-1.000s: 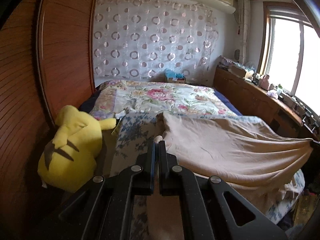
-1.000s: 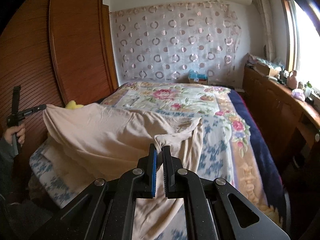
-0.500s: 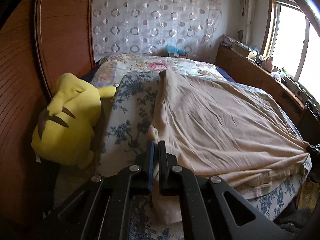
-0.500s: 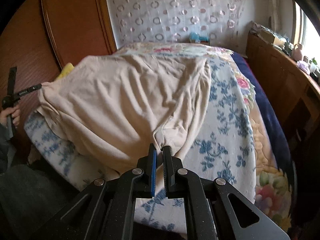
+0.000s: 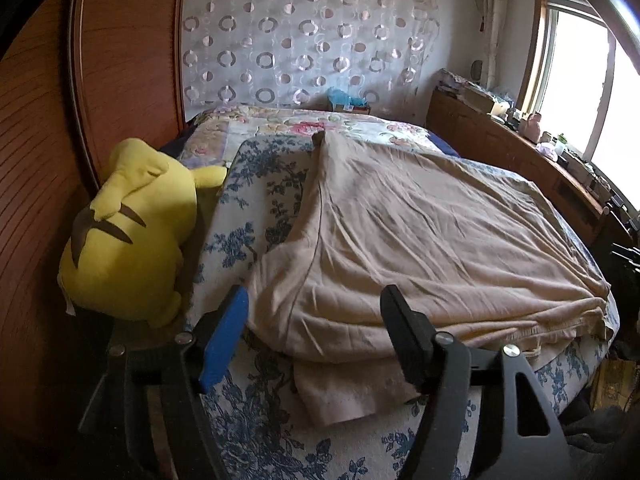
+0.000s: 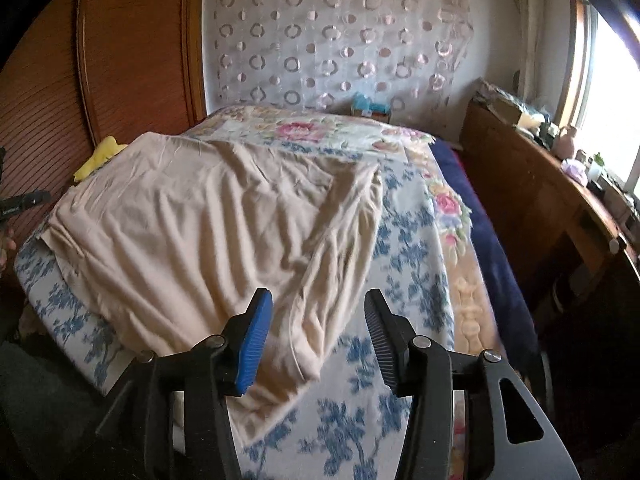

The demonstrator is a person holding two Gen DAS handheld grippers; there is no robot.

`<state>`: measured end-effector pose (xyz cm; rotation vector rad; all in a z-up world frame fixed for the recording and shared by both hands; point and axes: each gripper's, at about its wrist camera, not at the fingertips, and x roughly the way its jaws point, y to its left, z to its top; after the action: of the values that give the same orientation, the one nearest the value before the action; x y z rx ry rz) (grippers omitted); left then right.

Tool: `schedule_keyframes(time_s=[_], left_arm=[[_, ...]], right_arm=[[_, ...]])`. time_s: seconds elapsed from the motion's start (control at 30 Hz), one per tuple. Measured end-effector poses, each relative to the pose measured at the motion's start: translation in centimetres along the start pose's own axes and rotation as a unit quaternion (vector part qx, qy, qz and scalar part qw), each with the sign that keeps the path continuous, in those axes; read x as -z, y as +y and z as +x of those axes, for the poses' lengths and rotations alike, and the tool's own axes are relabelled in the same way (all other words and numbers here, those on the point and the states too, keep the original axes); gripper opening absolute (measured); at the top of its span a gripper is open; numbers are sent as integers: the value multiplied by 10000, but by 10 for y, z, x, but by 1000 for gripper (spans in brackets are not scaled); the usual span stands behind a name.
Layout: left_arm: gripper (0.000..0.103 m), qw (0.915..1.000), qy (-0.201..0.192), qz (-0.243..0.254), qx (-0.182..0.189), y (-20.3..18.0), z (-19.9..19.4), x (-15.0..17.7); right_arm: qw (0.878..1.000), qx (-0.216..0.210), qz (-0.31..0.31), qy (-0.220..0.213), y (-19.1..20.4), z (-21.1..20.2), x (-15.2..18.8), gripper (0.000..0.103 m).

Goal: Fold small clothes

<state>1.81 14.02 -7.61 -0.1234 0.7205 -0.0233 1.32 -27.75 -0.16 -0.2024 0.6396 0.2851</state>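
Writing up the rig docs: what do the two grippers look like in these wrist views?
Both match. The left gripper and right gripper have matte black angular plastic frames with triangular cut-outs and silver round screw heads at the pivots. On each, the finger at left in the image carries a blue ribbed pad, while the other finger's pad is black and ribbed. No cables, markings or sleeves visible.

No writing, label, brand, number or sign can be read anywhere in this bedroom. The blue box (image 5: 347, 101) at the head of the bed (image 5: 280, 420) carries print too small and blurred to make out, and the clutter along the wooden counter (image 6: 532, 184) by the window shows no legible lettering in either view.
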Motion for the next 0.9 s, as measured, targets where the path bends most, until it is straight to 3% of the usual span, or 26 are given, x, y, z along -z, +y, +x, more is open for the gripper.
schedule_keyframes(time_s=[0.27,0.5,0.83,0.9], left_arm=[[69,9995,81,-61,-306,3,3,11],[70,9993,182,-103,-310,1,7,18],[69,9991,267,-245,-216,1,17,24],[59,9990,277,-332,-87,4,17,24]], right_arm=[[9989,-450,-21,118,14,61,6,50],[9980,-415,-74,476,11,98,2,50],[9974,-428,-269,510,16,102,-3,58],[9973,-471,-254,510,17,102,-2,60]])
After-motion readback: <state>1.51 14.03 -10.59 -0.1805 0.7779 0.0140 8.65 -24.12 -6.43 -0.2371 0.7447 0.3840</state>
